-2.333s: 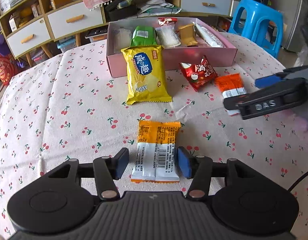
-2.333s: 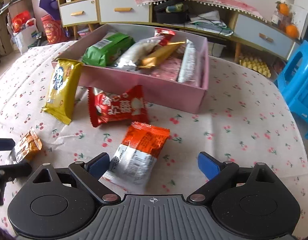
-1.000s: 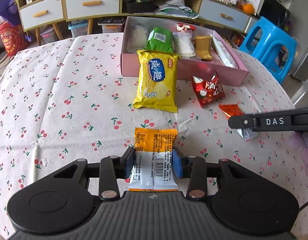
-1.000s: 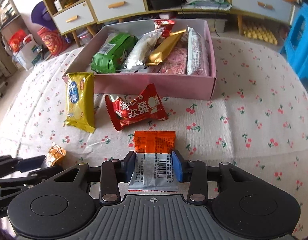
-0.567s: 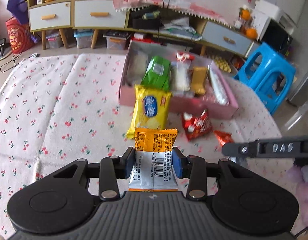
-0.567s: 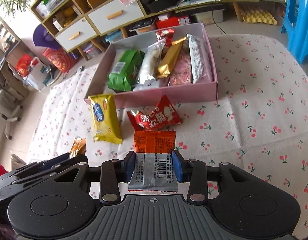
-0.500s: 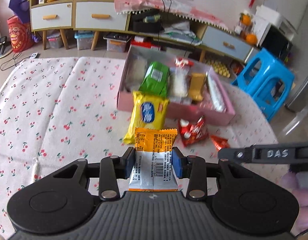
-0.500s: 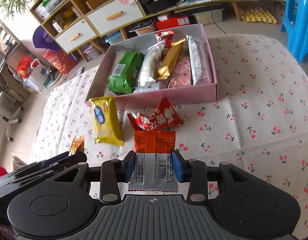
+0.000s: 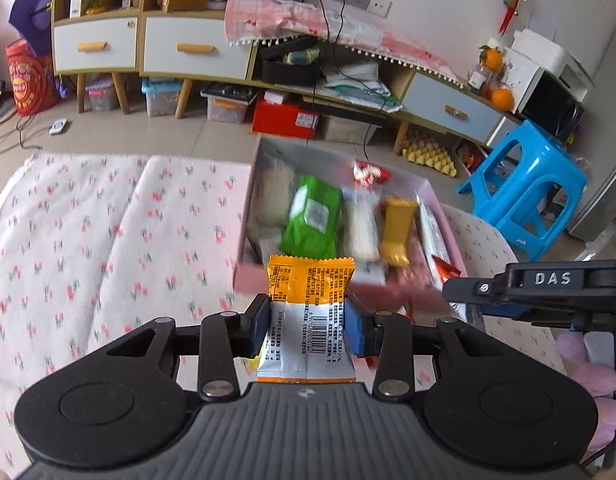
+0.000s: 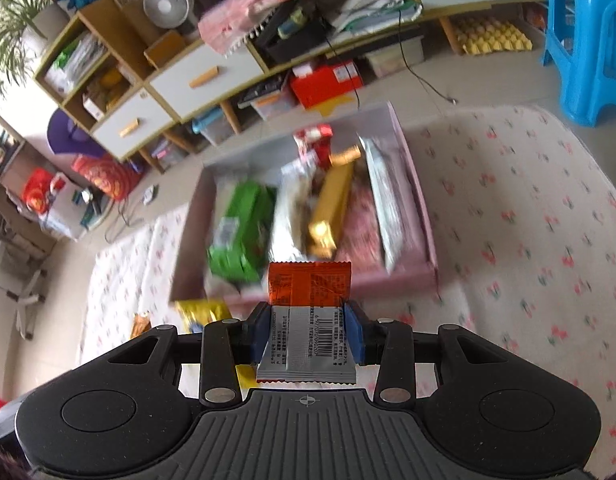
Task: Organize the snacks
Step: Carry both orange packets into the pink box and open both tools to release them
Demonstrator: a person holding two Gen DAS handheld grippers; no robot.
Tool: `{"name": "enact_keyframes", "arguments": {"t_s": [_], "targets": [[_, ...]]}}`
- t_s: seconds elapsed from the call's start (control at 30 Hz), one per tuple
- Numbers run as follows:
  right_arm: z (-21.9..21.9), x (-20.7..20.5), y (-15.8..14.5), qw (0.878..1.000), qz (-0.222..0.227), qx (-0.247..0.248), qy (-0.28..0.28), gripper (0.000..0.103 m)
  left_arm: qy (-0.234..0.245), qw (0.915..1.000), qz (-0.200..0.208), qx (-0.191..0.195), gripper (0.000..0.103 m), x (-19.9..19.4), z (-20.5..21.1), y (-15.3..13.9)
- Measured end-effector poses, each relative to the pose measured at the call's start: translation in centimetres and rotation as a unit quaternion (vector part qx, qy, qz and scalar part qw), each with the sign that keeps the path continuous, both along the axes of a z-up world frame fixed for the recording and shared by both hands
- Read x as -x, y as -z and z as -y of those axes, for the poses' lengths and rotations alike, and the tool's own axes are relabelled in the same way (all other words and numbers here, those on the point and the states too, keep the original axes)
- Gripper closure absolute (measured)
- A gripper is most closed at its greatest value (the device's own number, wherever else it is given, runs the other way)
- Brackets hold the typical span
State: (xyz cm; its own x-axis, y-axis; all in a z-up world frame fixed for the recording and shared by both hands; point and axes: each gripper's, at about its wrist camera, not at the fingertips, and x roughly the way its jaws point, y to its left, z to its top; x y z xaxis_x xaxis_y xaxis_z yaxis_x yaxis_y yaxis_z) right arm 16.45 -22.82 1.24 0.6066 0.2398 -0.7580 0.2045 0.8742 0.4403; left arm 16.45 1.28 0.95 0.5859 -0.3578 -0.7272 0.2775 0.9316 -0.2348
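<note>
A cherry-print tabletop (image 9: 107,240) carries a pink box (image 10: 426,240) crowded with snacks, a yellow packet (image 10: 199,312) lying just outside its near wall. Left claw (image 9: 306,326) grips an orange wafer pack (image 9: 308,300). Right claw (image 10: 308,330) grips a red wafer pack (image 10: 310,288); both hang before the box.

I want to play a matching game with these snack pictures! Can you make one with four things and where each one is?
Things:
1. yellow-orange packet
2. red-orange packet
3. green bag
4. blue stool

Places:
A. lying in the pink box
B. on the floor beside the table
C. pinched in the left claw
D. pinched in the right claw

Pairs: 1-C, 2-D, 3-A, 4-B
</note>
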Motion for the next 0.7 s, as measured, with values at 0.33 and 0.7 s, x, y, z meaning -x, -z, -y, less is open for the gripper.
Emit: {"name": "enact_keyframes", "arguments": {"t_s": [0.33,0.7], "targets": [[1.8,-3.1,2.1,0.996,0.072,-0.061,0.01,0.065,0.013,0.999,0.04,-0.016,0.067,-3.9,0.6,1.0],[3.6,-5.8,5.3,0.996,0.069,-0.061,0.011,0.065,0.038,0.9982,0.042,-0.018,0.067,-9.1,4.8,2.5]]}}
